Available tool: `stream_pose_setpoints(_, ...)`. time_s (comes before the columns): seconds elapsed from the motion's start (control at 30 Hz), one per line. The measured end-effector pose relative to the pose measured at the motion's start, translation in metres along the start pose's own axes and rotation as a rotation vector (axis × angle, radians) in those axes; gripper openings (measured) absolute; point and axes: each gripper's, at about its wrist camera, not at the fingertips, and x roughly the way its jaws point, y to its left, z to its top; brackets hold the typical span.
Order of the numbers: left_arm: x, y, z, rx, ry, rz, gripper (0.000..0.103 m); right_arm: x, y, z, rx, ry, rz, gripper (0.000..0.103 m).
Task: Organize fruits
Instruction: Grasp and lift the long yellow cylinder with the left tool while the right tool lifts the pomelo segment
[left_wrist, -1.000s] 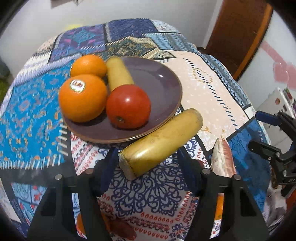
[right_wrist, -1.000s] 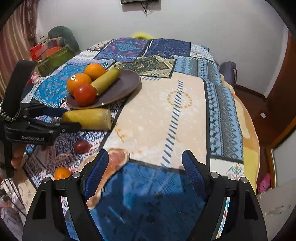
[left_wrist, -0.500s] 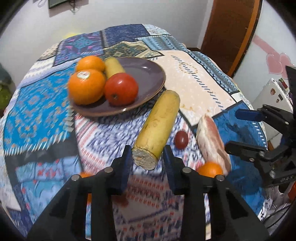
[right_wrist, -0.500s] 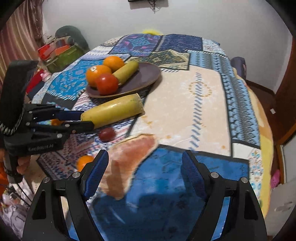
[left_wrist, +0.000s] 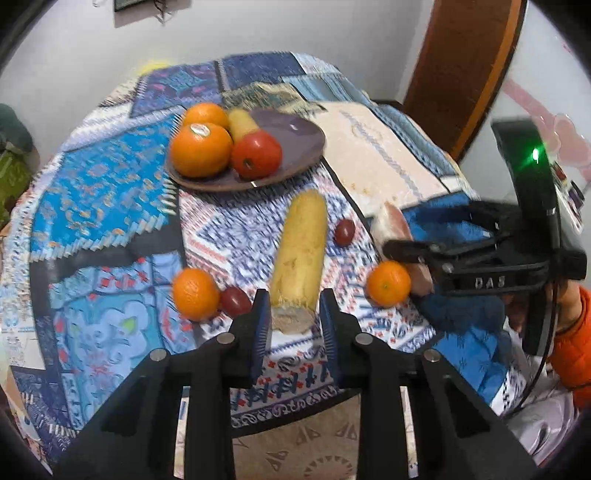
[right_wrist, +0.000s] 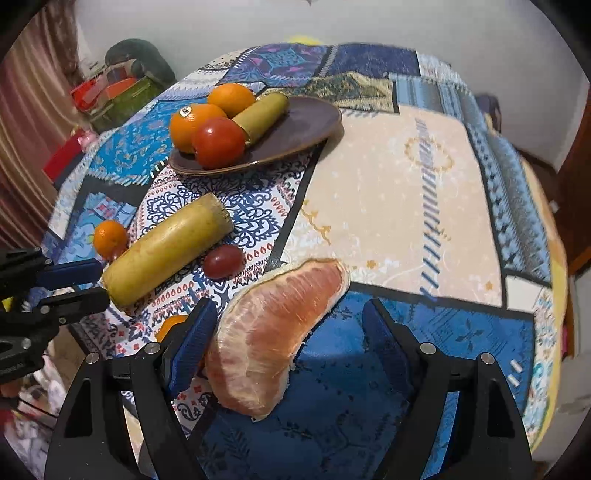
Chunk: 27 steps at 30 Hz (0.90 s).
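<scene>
Left claw (left_wrist: 293, 325) is closing on the yellow cane piece's (left_wrist: 301, 251) cut end, swung to six o'clock of the plate (left_wrist: 295, 129). Right claw (right_wrist: 286, 345) gapes, straddling the pomelo segment (right_wrist: 277, 332), next pickup likely.

In the left wrist view the whole patterned cloth (left_wrist: 110, 206) and the fruit on the plate (left_wrist: 295, 136) are smeared by motion blur. The pomelo segment (left_wrist: 391, 225) is half hidden behind the right gripper (left_wrist: 406, 251). In the right wrist view, a small orange (right_wrist: 171, 325) is mostly hidden behind a blue finger pad (right_wrist: 192, 343).

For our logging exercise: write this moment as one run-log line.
left tongs: closing on yellow stick end | right tongs: open astride pomelo segment | plate: four items
</scene>
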Motion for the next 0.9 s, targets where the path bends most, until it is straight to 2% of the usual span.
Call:
stream_pose_setpoints(0.07,-0.002,0.0,0.006,-0.003,-0.007,0.009,0.029,-0.002,-0.004,-0.002,0.011,0.003,0.009,0.078)
stream_pose_setpoints(0.23,0.017,-0.004,0.015,0.017,0.029,0.002,0.041,-0.012,-0.01,-0.012,-0.008,-0.005,-0.025,0.078)
stream_pose_setpoints(0.43,0.047,-0.006,0.026,0.015,0.086,-0.009,0.041,-0.021,-0.022,-0.02,-0.016,-0.004,-0.057,0.074)
stream_pose_setpoints(0.7,0.068,0.001,0.036,-0.034,0.112,-0.036,0.04,-0.009,-0.029,-0.015,-0.003,0.007,0.002,0.067)
stream_pose_setpoints(0.77,0.072,0.0,0.037,-0.036,0.115,-0.042,0.04,-0.002,-0.027,-0.013,-0.009,0.02,0.012,0.061)
stream_pose_setpoints(0.9,0.08,0.003,0.038,-0.053,0.119,-0.052,0.04,0.004,-0.02,-0.011,-0.052,0.016,-0.023,0.06)
